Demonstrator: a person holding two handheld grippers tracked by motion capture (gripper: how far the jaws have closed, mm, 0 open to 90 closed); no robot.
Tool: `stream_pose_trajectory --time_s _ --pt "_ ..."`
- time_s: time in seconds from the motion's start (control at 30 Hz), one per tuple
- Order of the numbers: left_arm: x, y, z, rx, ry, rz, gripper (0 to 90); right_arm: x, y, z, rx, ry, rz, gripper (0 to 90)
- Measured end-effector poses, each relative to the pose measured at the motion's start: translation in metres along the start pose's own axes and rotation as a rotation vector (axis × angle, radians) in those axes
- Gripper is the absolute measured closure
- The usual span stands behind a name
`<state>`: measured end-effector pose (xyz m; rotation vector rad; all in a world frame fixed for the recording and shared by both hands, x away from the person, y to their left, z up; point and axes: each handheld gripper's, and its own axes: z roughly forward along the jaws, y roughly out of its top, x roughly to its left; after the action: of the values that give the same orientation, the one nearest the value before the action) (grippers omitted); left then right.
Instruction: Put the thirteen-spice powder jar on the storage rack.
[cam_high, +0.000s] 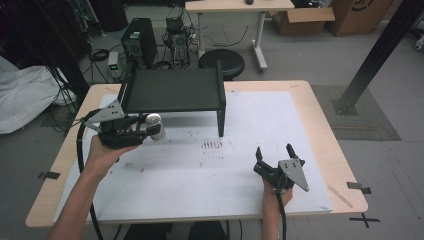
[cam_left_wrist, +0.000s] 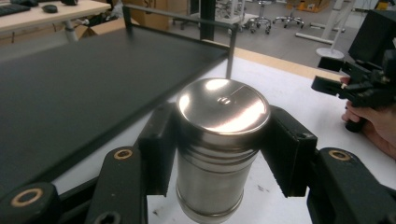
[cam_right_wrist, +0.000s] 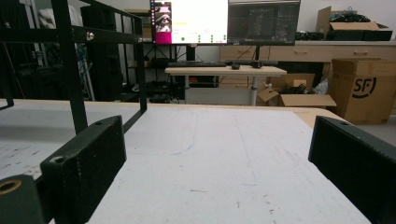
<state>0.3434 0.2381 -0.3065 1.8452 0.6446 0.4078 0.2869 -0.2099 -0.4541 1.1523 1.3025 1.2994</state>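
**Left jaws clamped on a steel canister beside the black shelf**

My left gripper (cam_left_wrist: 219, 154) has its two black jaws pressed against opposite sides of a metal canister (cam_left_wrist: 219, 140), gripping it just under the lid. The canister stands upright in the left gripper view, its shiny lid catching the light and its base close over the white mat (cam_high: 240, 165); I cannot tell whether the base touches the mat. From the high view, I see the same left gripper (cam_high: 142, 131) at the left side of the table (cam_high: 320, 115), with the canister (cam_high: 155, 126) just in front of the black shelf (cam_high: 172, 90) and near that shelf's left end. The shelf's flat top runs along the canister's left in the left gripper view.

My right gripper (cam_high: 275, 152) sits low over the mat's near right part, well apart from the canister, its jaws spread wide with nothing between them. Along those jaws, the right gripper view shows bare mat, a shelf leg (cam_right_wrist: 74, 93) at left, and a desk with monitors (cam_right_wrist: 224, 21) beyond the table.
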Motion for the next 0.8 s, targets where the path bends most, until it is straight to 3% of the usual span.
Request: stream_pose_trajectory --time_s 0.47,0.8 --pt "0.022 0.033 0.006 -0.007 0.034 0.013 48.9 0.0 0.0 0.0 0.002 0.0 -0.002 3.9" --pt "0.043 0.053 0.016 -0.01 0.051 -0.005 48.9 0.0 0.0 0.0 0.003 0.0 -0.002 4.0"
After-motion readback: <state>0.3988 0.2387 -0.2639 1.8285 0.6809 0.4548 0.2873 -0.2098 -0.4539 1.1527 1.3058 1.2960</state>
